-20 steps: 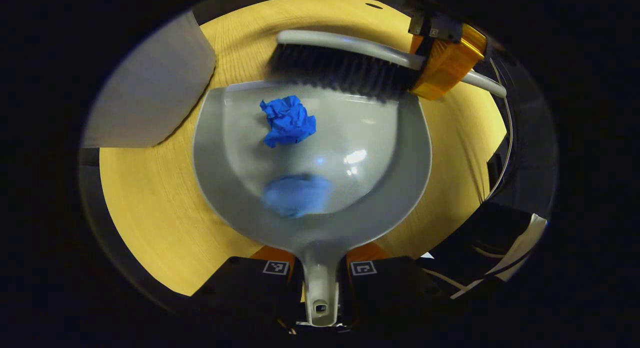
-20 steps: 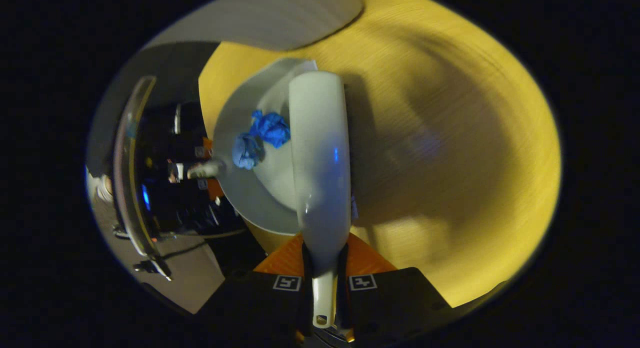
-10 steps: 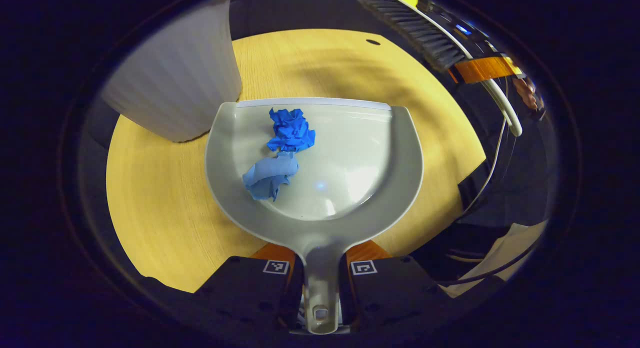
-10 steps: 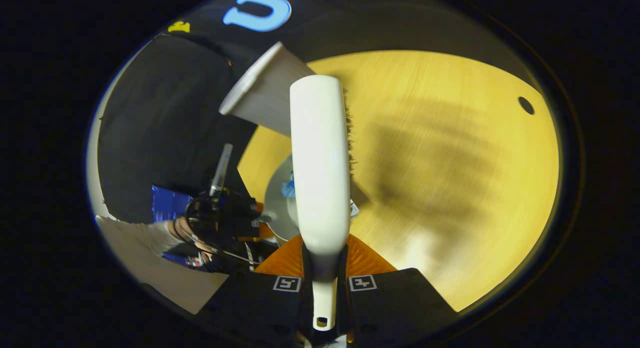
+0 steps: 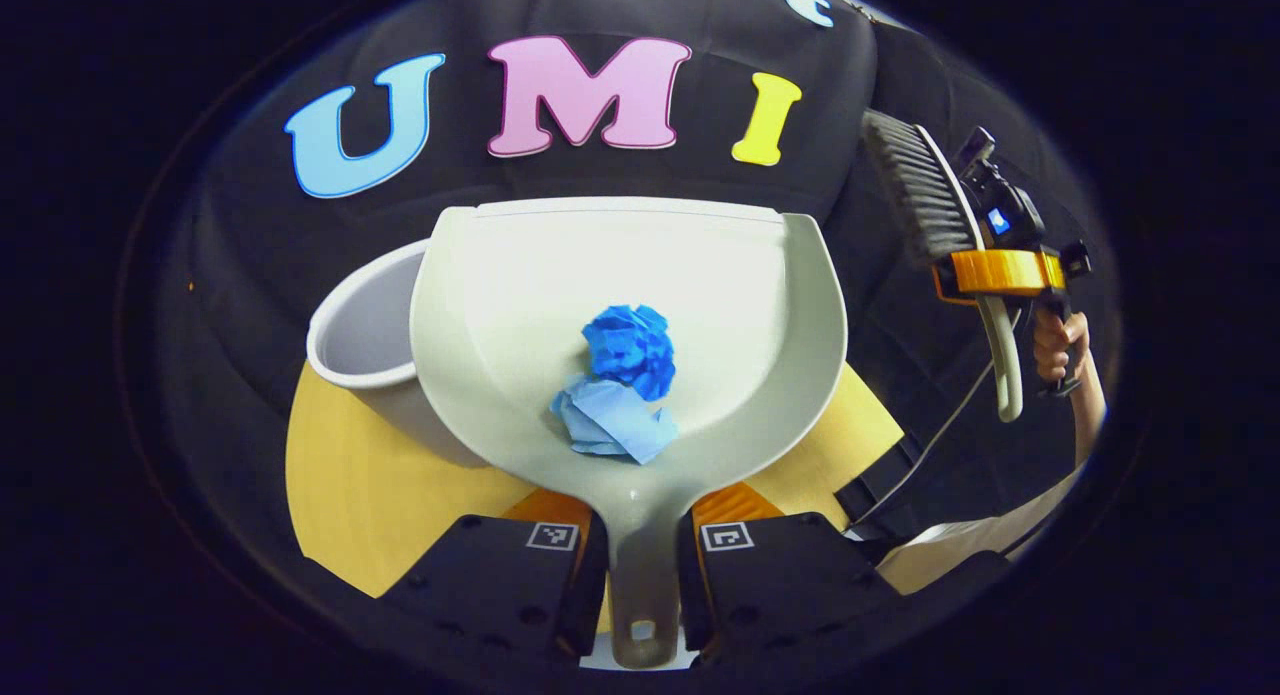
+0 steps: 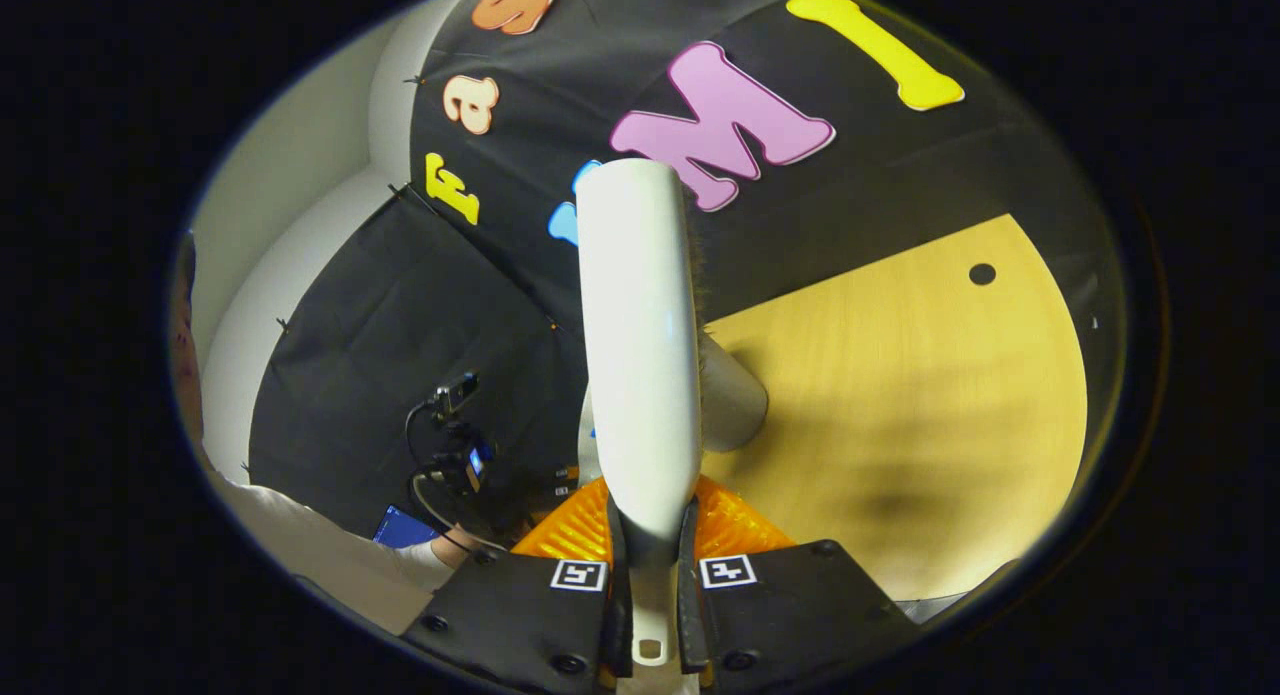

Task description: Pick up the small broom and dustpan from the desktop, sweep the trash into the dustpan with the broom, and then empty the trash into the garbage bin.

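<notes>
Blue paper wads (image 5: 620, 380) lie deep in the dustpan (image 5: 760, 305), tilted back so nothing spills, its handle pinched by the left tool (image 5: 640, 565) beside the bin (image 5: 365, 340) at the surface's (image 5: 340, 475) left edge, while the right tool (image 6: 648, 575) pinches the broom (image 6: 635, 335) raised aside.

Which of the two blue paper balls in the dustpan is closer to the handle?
The paler, flatter blue wad sits nearer the dustpan handle; the darker, tightly crumpled ball lies just beyond it, toward the front lip.
</notes>
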Demonstrator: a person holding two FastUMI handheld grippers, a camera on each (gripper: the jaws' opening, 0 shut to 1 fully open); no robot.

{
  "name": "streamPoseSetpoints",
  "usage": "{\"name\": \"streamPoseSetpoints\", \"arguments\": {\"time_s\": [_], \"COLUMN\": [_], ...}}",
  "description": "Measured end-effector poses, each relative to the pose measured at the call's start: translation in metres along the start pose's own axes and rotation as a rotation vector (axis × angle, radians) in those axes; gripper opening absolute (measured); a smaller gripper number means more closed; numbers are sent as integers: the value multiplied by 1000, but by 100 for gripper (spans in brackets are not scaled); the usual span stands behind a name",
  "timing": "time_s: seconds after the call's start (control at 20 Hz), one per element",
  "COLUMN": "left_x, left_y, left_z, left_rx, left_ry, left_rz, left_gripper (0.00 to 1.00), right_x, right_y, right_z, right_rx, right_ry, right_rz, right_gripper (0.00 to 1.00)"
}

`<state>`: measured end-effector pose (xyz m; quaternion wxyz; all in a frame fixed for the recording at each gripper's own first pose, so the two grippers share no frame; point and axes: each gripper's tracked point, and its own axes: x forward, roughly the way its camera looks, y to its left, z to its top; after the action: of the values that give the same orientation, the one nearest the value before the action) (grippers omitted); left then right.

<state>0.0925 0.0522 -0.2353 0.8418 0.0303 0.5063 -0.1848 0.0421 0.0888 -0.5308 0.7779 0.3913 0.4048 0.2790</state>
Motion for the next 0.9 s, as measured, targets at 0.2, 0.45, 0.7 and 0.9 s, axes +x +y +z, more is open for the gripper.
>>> {"name": "streamPoseSetpoints", "arguments": {"time_s": [0.2, 0.45, 0.7, 0.9], "left_x": [-19, -54, -74, -93], "left_y": [93, 207, 262, 290], "left_z": [36, 63, 65, 69], "left_rx": [151, 335, 516, 647], "left_ry": [-5, 135, 284, 401], "left_rz": [249, 547, 696, 782], "left_gripper": [28, 28, 28, 28], "right_x": [-59, -68, -69, -61], "right_y": [-5, -35, -37, -41], "right_z": [-5, -29, -34, -32], "right_rx": [-33, -14, 2, 7], "right_ry": [-52, -51, -43, -38], "right_rz": [34, 28, -3, -14], "right_gripper": [19, 19, 19, 19]}}
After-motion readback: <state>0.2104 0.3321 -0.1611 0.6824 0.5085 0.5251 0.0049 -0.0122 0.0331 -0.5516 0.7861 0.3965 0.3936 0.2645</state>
